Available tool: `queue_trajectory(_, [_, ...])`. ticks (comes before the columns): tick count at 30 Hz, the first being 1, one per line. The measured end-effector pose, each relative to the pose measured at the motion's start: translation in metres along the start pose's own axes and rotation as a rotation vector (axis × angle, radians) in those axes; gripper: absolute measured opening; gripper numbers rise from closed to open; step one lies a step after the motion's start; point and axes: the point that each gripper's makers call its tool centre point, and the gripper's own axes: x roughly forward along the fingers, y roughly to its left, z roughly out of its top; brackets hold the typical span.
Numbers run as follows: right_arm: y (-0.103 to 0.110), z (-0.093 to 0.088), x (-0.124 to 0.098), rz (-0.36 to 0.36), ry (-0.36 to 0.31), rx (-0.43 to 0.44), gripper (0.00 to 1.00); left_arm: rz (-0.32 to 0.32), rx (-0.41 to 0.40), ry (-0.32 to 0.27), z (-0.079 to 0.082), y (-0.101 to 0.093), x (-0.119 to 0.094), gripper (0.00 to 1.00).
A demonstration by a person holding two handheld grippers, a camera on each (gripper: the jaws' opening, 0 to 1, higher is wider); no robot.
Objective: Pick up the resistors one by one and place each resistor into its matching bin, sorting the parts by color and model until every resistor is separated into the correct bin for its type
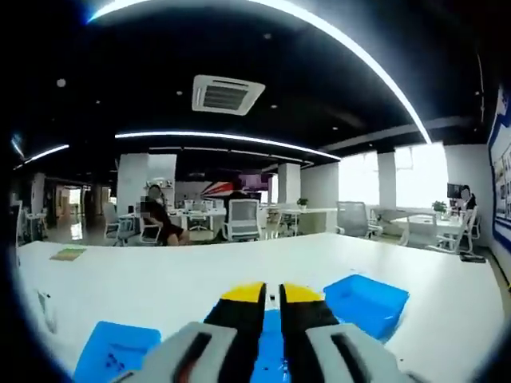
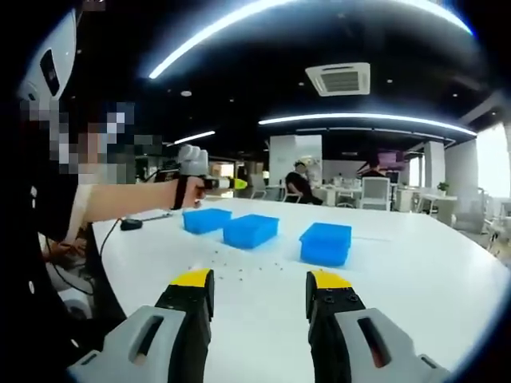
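My left gripper (image 1: 272, 291) hangs above the white table (image 1: 160, 279), its yellow-tipped jaws pressed nearly together, and I make out nothing between them. Below it lie three blue bins: one at the left (image 1: 116, 351), one under the jaws (image 1: 270, 351), one at the right (image 1: 367, 302). In the right gripper view my right gripper (image 2: 262, 279) stands open and empty over the table's near part. Several tiny resistors (image 2: 239, 267) are scattered ahead of it, before the three blue bins (image 2: 206, 220) (image 2: 250, 230) (image 2: 326, 242). The left gripper (image 2: 227, 183) is held in a hand above the leftmost bin.
A person (image 2: 48, 207) stands at the table's left edge, arm stretched out. A black cable and small device (image 2: 132, 223) lie near that edge. A flat greenish item (image 1: 68, 254) lies at the far left of the table. Office desks and chairs (image 1: 239, 219) stand beyond.
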Motion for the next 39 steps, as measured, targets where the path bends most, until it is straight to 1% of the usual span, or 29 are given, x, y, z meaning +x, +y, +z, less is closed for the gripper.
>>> queue_trajectory(2, [0.001,0.0,0.0,0.002,-0.001,0.0,0.48,-0.022,-0.006,0.013,-0.004,-0.004,-0.003,0.39])
queue_trajectory(3, [0.001,0.001,0.0,0.003,-0.002,0.001,0.48,-0.029,0.004,0.026,-0.007,-0.004,-0.005,0.42])
queue_trajectory(6, [0.001,0.0,0.002,0.007,-0.001,0.002,0.48,-0.023,0.014,0.025,-0.009,-0.001,-0.016,0.45])
queue_trajectory(8, [0.003,0.0,0.004,0.013,0.0,0.0,0.48,-0.032,0.004,0.018,-0.009,-0.001,-0.028,0.45])
queue_trajectory(10, [0.004,0.001,0.006,0.019,-0.001,-0.003,0.48,-0.031,0.007,0.026,-0.01,-0.001,-0.041,0.44])
queue_trajectory(15, [0.006,0.005,0.013,0.037,-0.01,-0.009,0.48,-0.058,-0.013,-0.012,-0.009,-0.018,-0.097,0.45])
queue_trajectory(17, [0.007,0.006,0.015,0.046,-0.009,-0.016,0.48,-0.075,-0.013,-0.018,-0.009,-0.025,-0.119,0.47])
queue_trajectory(19, [0.008,0.008,0.018,0.053,-0.01,-0.022,0.48,-0.082,-0.03,-0.041,-0.006,-0.031,-0.14,0.48])
queue_trajectory(21, [0.008,0.009,0.019,0.057,-0.012,-0.026,0.48,-0.086,-0.038,-0.053,-0.007,-0.035,-0.157,0.49])
queue_trajectory(22, [0.008,0.01,0.02,0.059,-0.013,-0.028,0.48,-0.091,-0.031,-0.052,-0.01,-0.038,-0.167,0.5])
queue_trajectory(23, [0.008,0.01,0.022,0.062,-0.012,-0.031,0.48,-0.103,-0.018,-0.033,-0.016,-0.041,-0.176,0.5])
queue_trajectory(26, [0.007,0.011,0.024,0.068,-0.009,-0.039,0.48,-0.094,-0.035,-0.013,-0.032,-0.042,-0.204,0.51])
queue_trajectory(30, [0.005,0.011,0.027,0.073,-0.002,-0.047,0.48,-0.057,-0.054,0.017,-0.05,-0.031,-0.235,0.52])
queue_trajectory(31, [0.005,0.011,0.027,0.075,0.0,-0.049,0.48,-0.044,-0.063,0.025,-0.055,-0.026,-0.243,0.52])
queue_trajectory(32, [0.005,0.01,0.027,0.076,0.002,-0.051,0.48,-0.037,-0.069,0.028,-0.057,-0.024,-0.248,0.52])
queue_trajectory(34, [0.004,0.01,0.028,0.077,0.003,-0.052,0.48,-0.02,-0.084,0.036,-0.063,-0.019,-0.266,0.52])
queue_trajectory(35, [0.004,0.01,0.029,0.077,0.003,-0.051,0.48,-0.012,-0.11,0.037,-0.065,-0.019,-0.273,0.52])
queue_trajectory(39, [0.005,0.011,0.03,0.075,-0.001,-0.049,0.48,0.01,-0.094,0.059,-0.073,-0.018,-0.292,0.53])
